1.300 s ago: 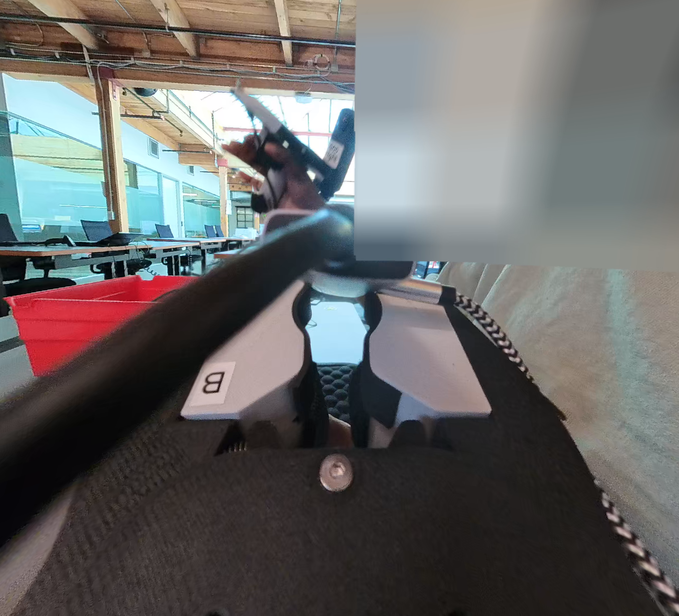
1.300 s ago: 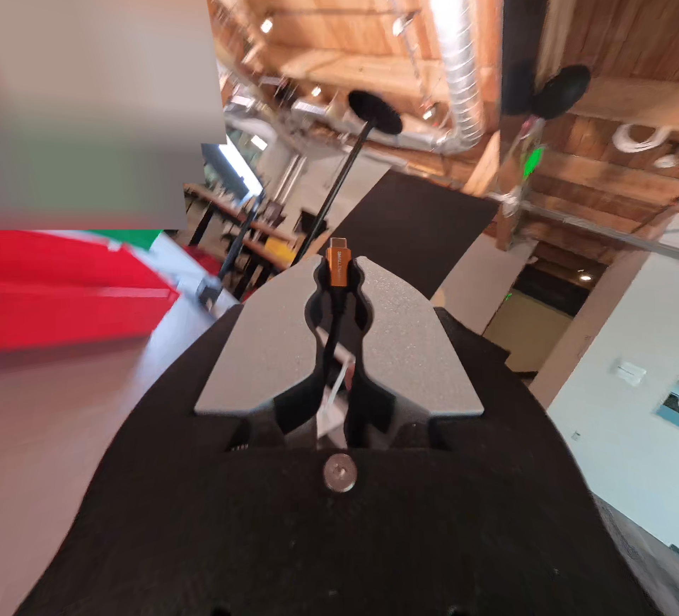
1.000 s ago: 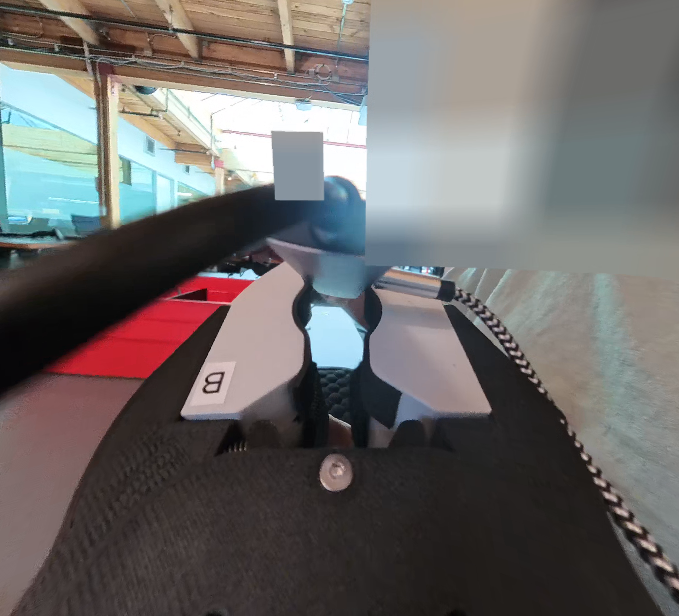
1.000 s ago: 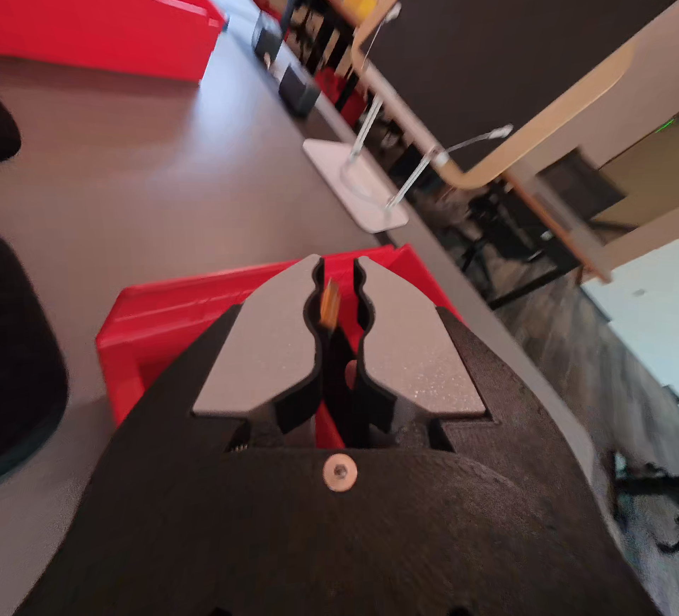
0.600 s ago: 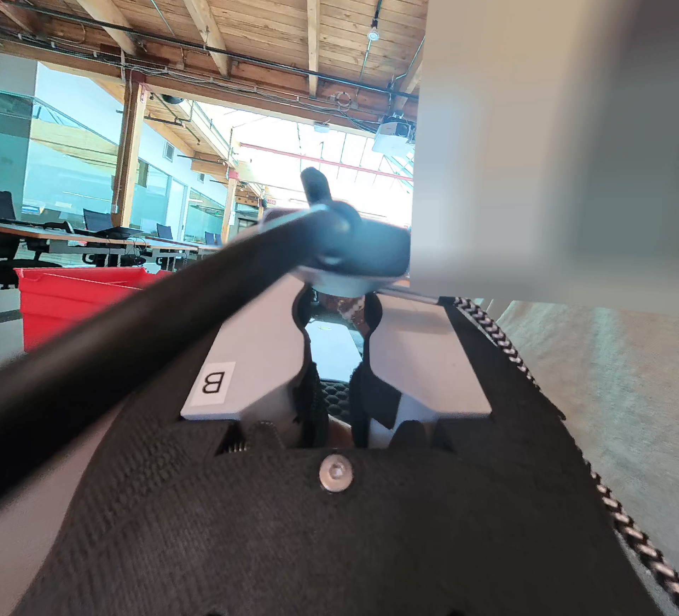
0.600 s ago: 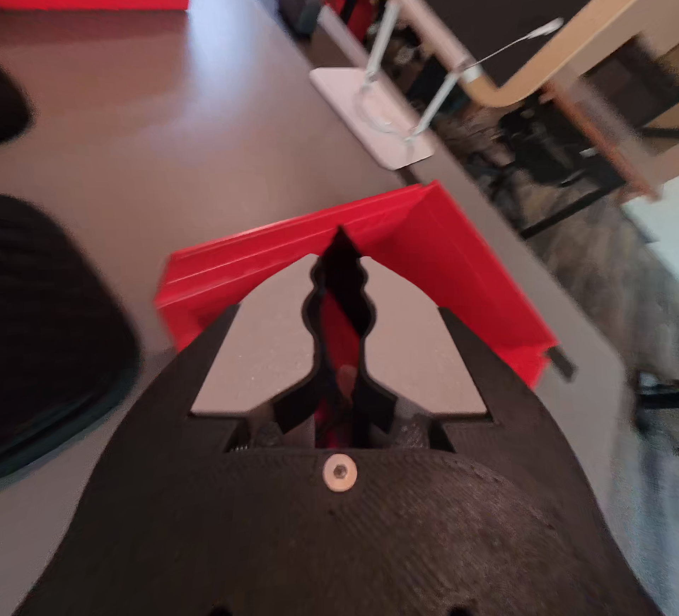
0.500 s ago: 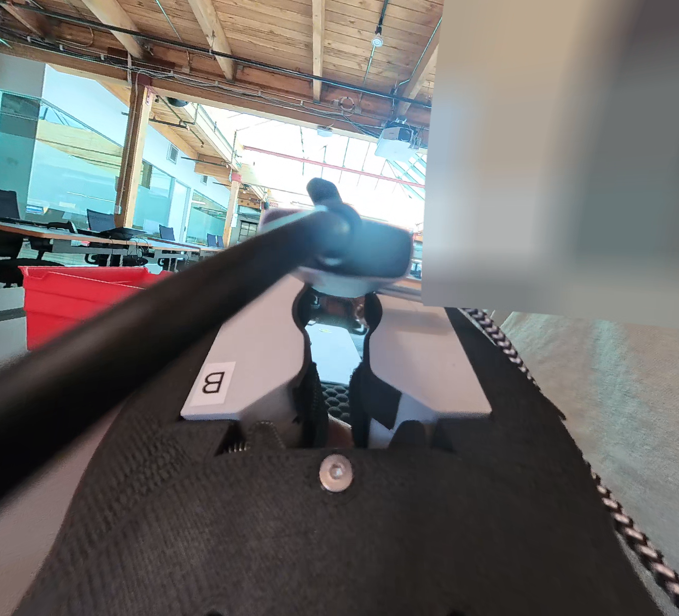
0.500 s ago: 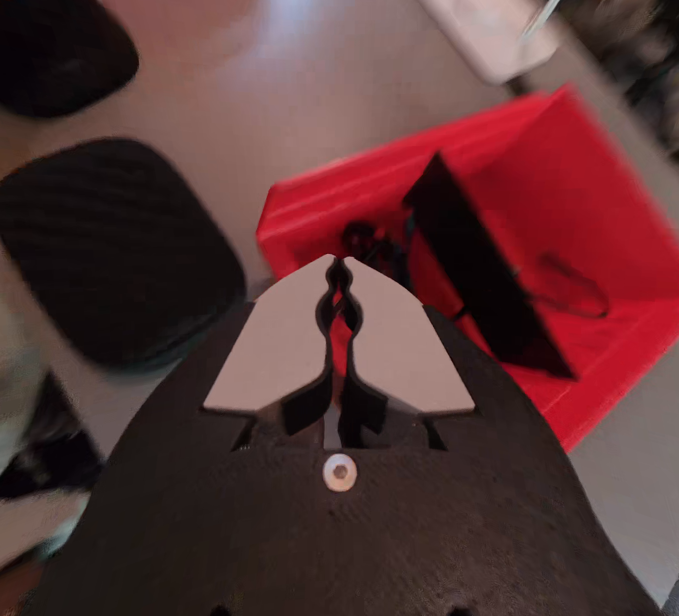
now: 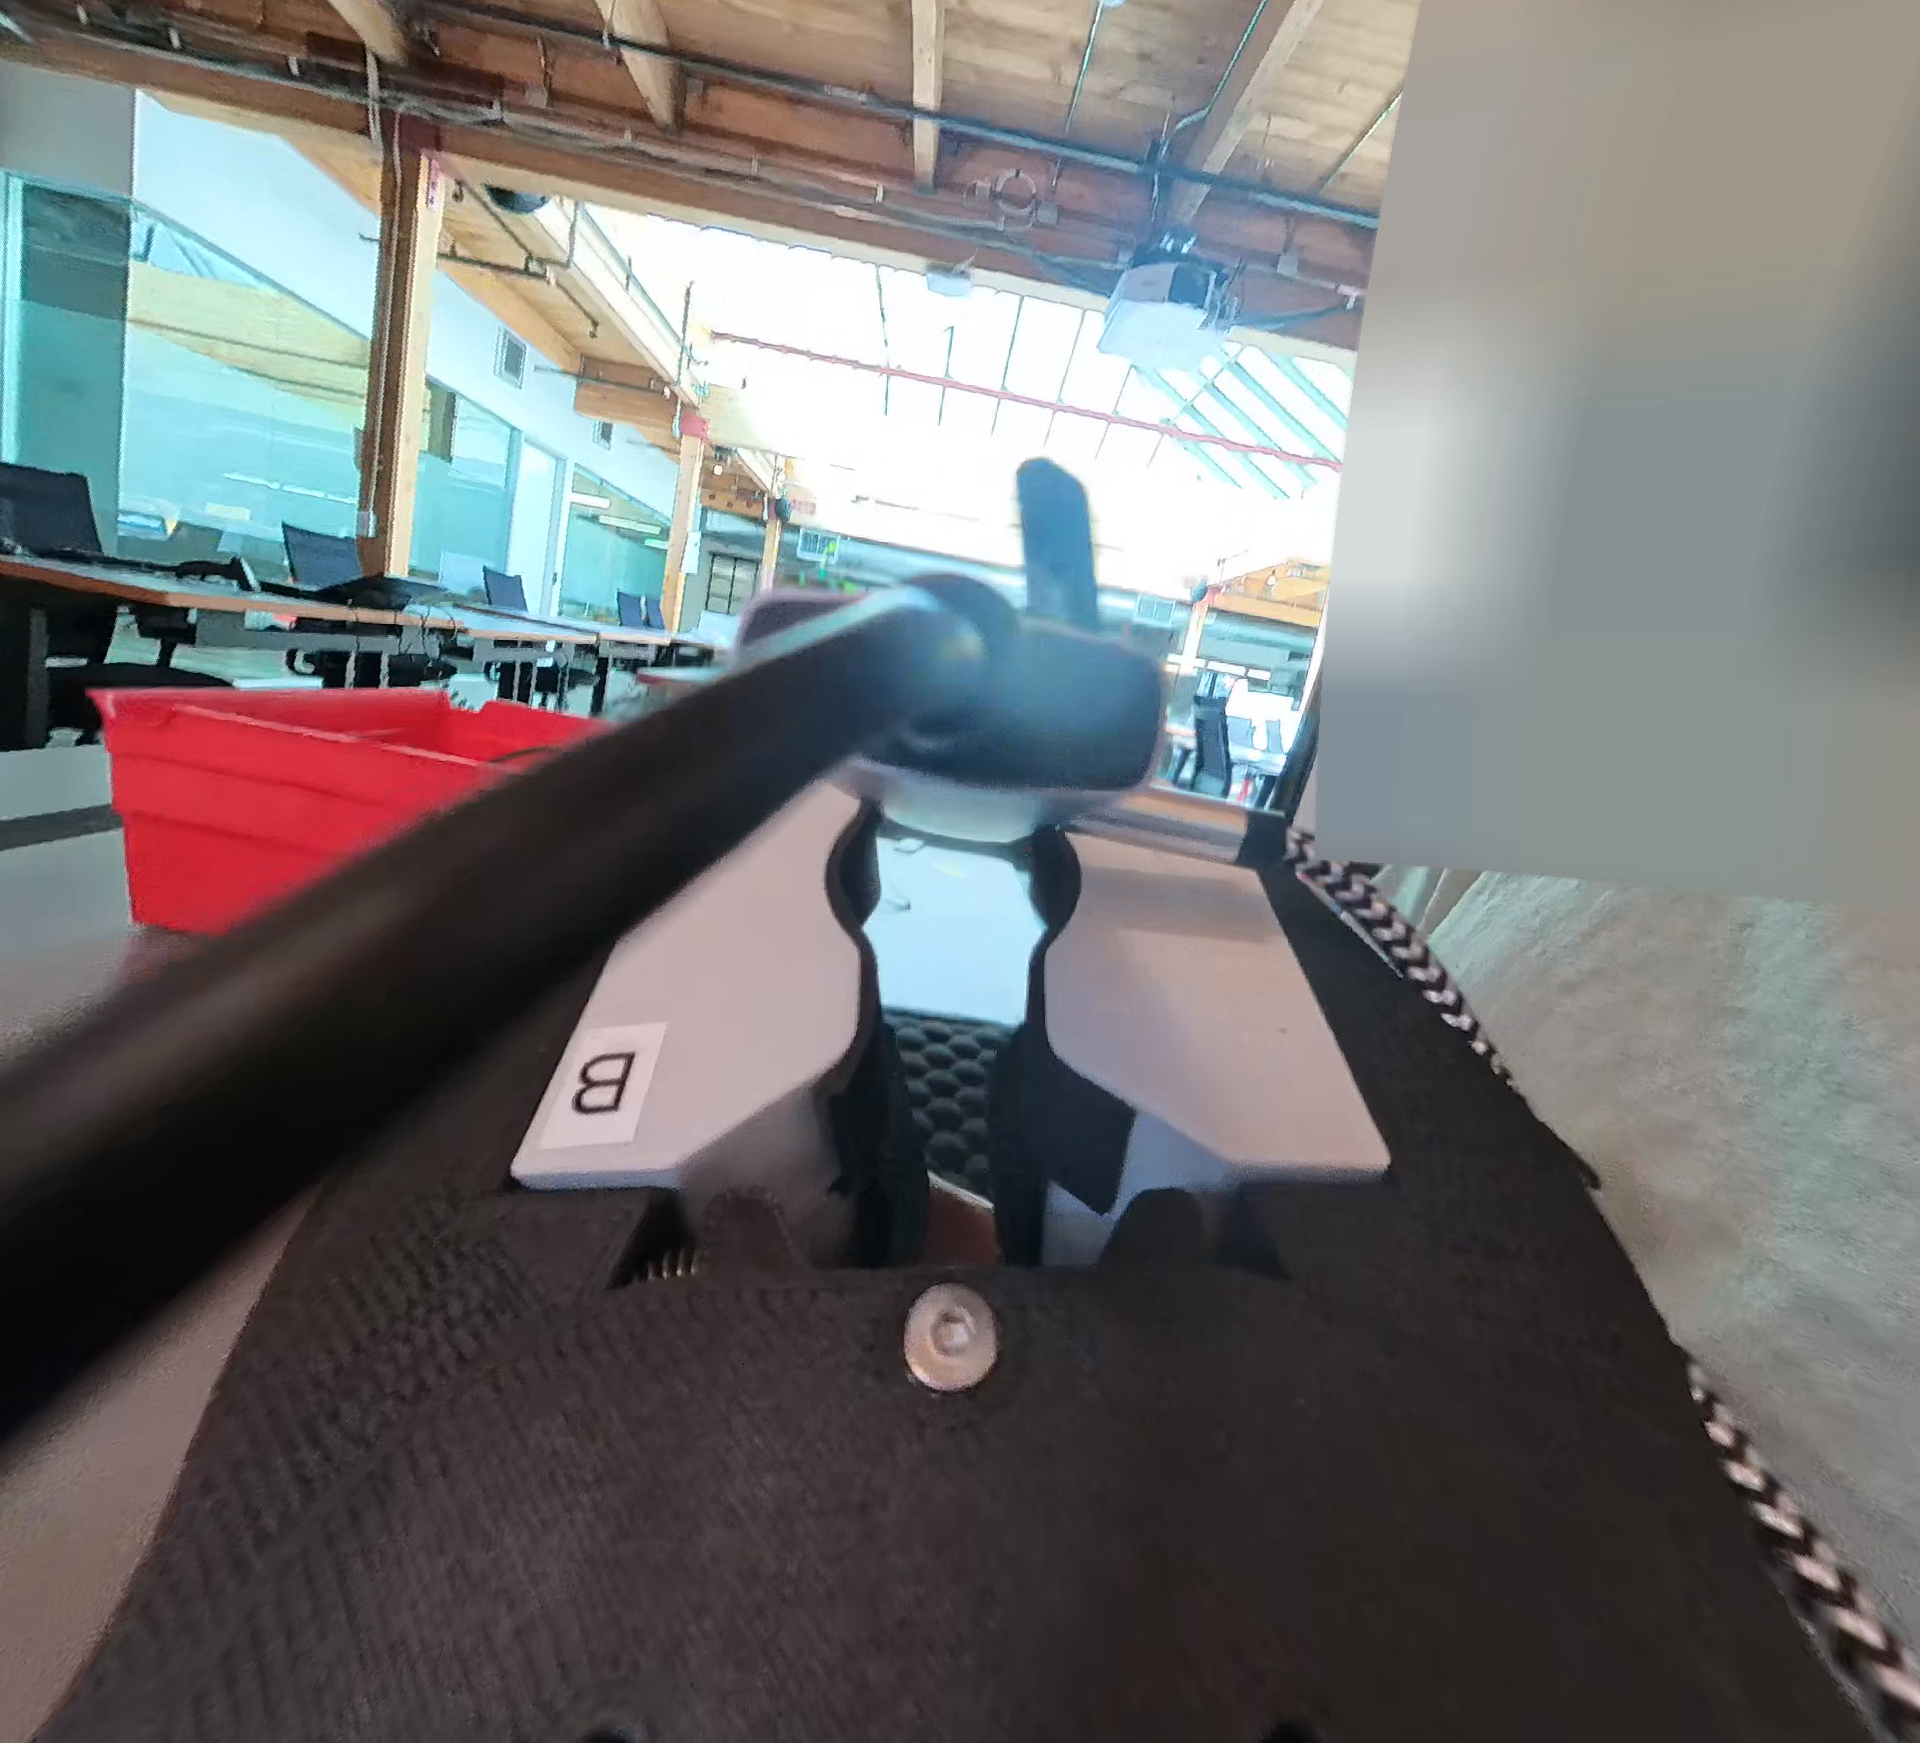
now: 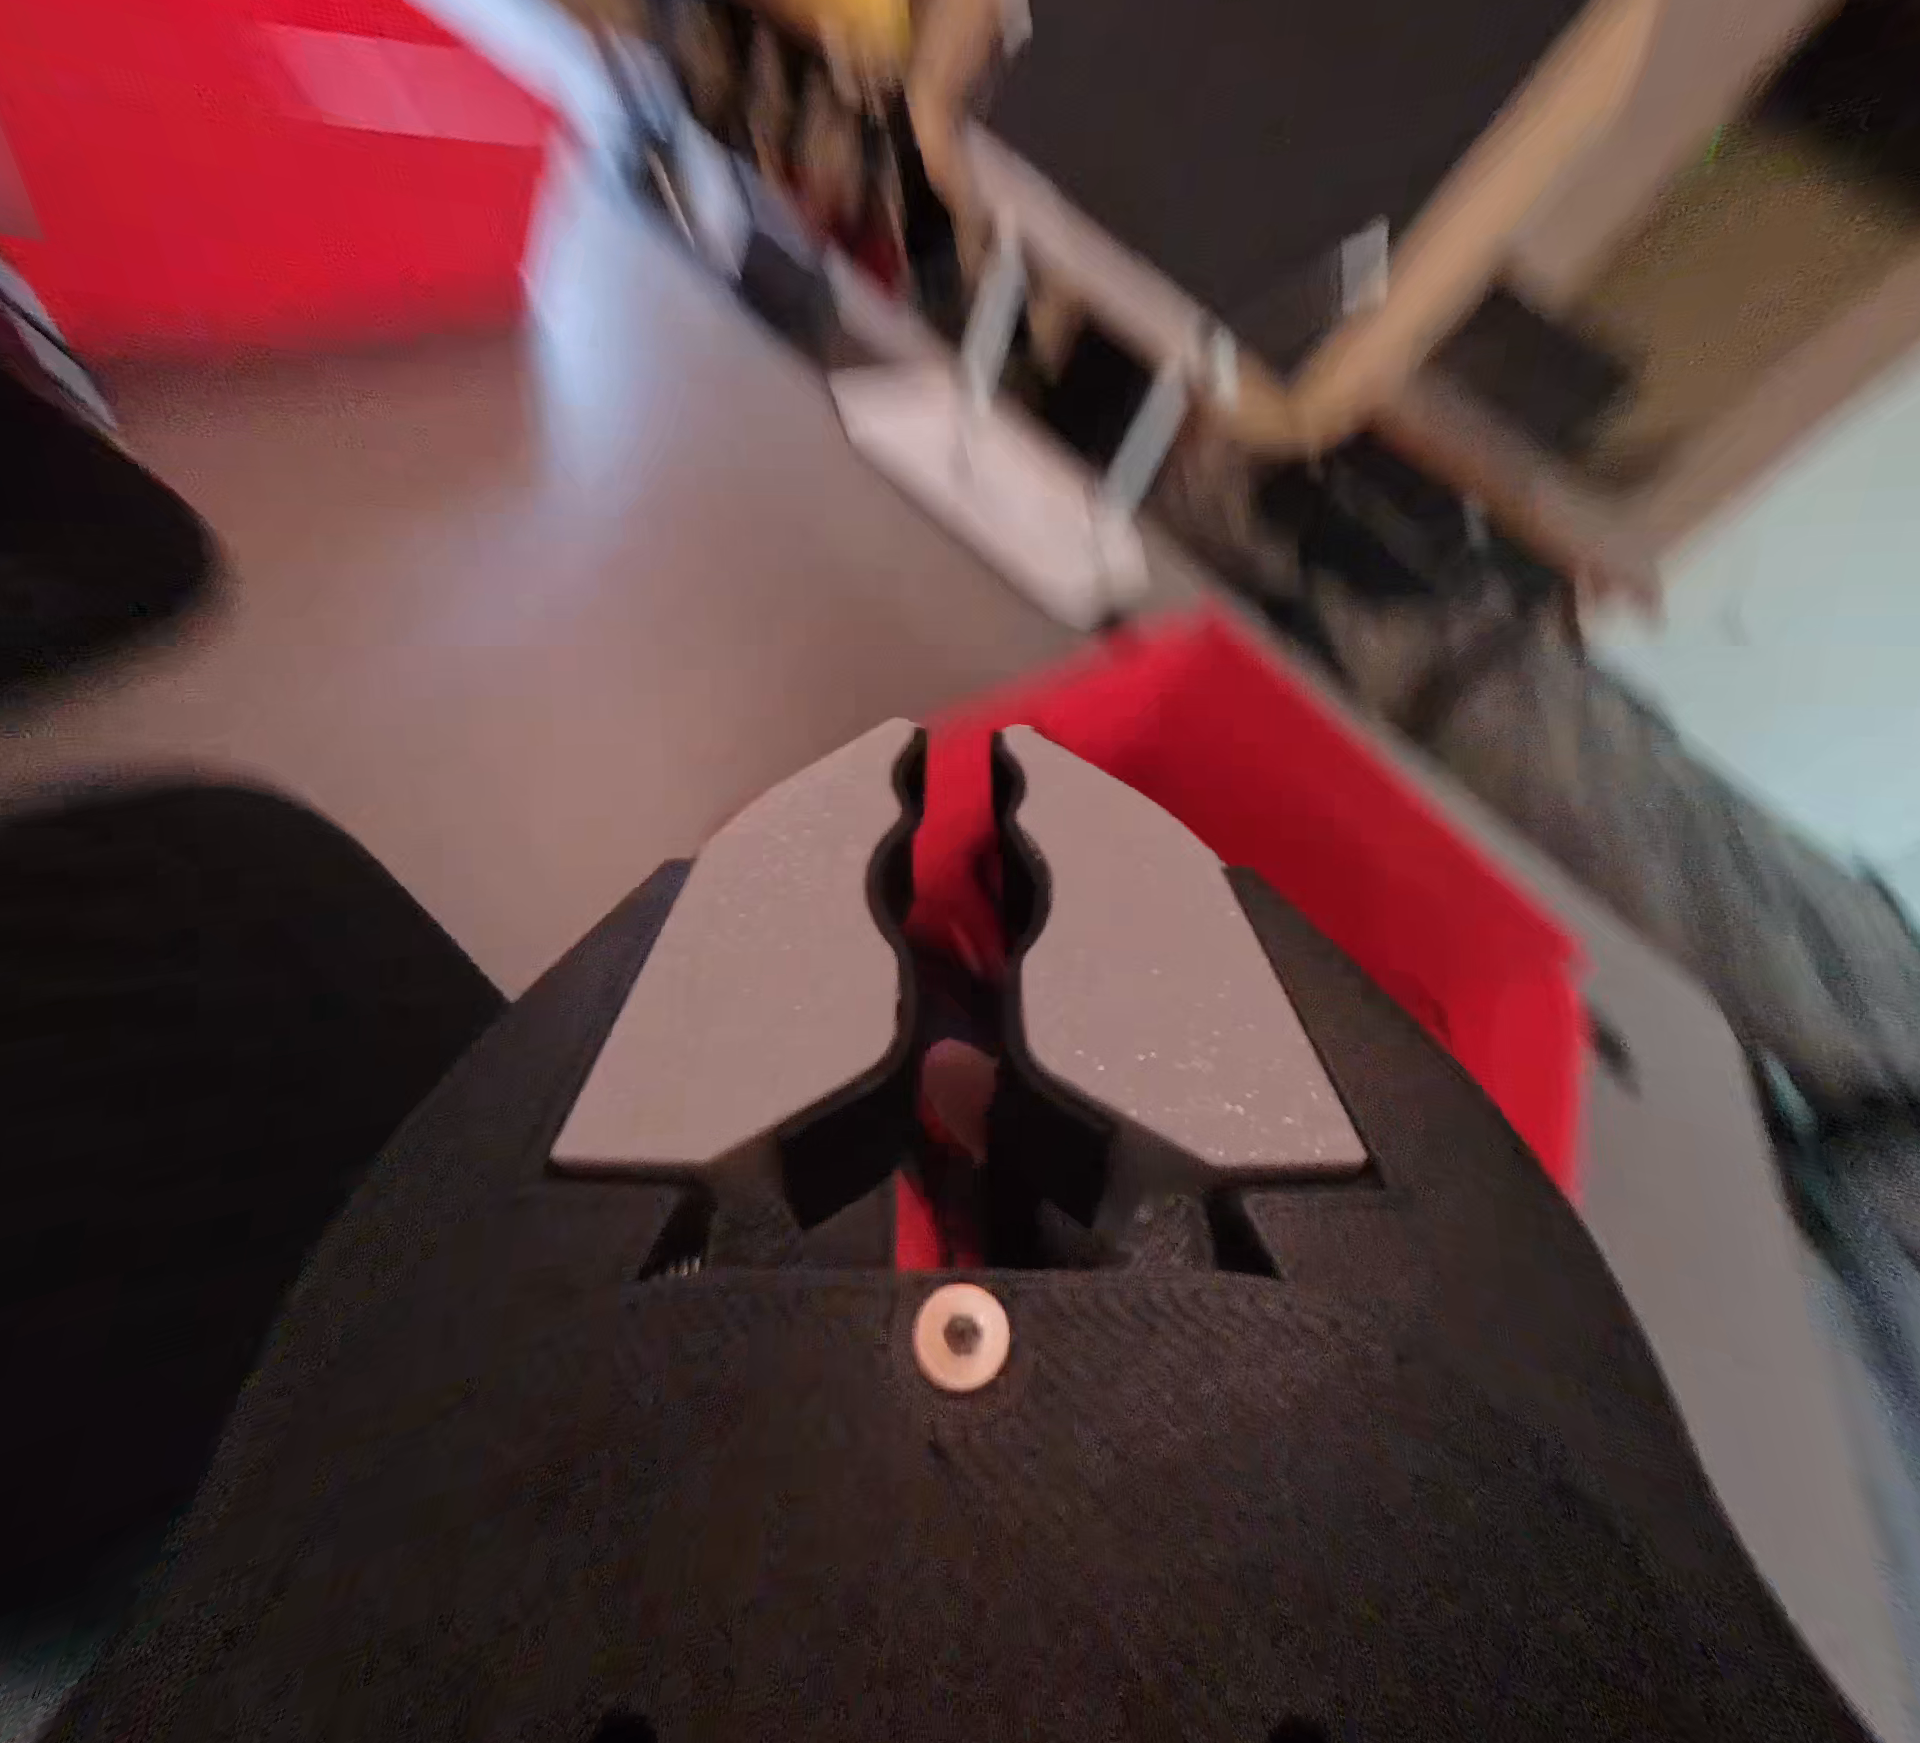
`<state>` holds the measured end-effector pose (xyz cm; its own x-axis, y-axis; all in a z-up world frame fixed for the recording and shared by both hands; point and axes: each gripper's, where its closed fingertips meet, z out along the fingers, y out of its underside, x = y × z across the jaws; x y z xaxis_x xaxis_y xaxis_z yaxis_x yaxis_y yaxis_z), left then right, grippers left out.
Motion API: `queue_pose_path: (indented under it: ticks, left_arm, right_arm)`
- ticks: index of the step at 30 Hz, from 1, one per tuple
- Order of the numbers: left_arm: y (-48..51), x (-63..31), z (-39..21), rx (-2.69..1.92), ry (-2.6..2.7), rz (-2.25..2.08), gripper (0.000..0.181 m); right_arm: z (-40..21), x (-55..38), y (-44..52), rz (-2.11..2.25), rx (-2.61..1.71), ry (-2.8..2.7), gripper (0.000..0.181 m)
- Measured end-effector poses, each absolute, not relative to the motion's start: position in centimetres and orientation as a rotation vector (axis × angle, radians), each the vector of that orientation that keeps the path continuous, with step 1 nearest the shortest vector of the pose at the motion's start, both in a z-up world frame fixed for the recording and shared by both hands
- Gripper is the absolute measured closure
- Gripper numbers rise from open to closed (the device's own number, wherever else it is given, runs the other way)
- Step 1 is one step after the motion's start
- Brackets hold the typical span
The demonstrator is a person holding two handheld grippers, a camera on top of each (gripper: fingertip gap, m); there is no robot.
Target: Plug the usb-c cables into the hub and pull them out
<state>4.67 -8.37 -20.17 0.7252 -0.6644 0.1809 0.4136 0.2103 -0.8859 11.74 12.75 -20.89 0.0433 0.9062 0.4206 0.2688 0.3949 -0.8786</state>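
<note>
Left gripper (image 9: 951,820): held level, aimed across the room, fingers clamped on the hub (image 9: 997,758)
Hub: silver-grey, blurred, at the fingertips, long axis running left to right across them
Cables: two at the hub; a thick black cable (image 9: 416,924) runs from it toward lower left, a braided black-and-white cable (image 9: 1392,945) trails down the right side
Right gripper (image 10: 958,743): tilted down over a red bin (image 10: 1299,820), fingers slightly apart, nothing between them
Red bins: two in the right wrist view, one (image 9: 291,789) in the left
Table (image 10: 520,613): grey, blurred
</note>
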Motion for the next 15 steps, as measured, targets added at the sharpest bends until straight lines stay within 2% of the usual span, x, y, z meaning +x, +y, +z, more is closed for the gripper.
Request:
queue_pose_path:
  ticks: [3,6,11,15]
  left_arm:
    - [-7.5,5.4,-21.5,-1.242,0.284,-0.737,0.158]
    - [-7.0,6.2,-22.5,-1.321,0.324,-0.710,0.159]
    - [-6.9,6.5,-23.0,-1.360,0.342,-0.696,0.159]
    - [-6.5,6.3,-23.4,-1.394,0.328,-0.668,0.161]
  right_arm:
    - [-15.2,11.0,3.1,1.172,-0.740,-1.362,0.156]
    - [-14.5,10.5,-3.9,1.373,-0.599,-1.443,0.149]
    - [-17.3,8.1,-9.7,1.217,-0.512,-1.642,0.137]
    - [-19.1,6.9,-12.4,1.019,-0.393,-1.704,0.142]
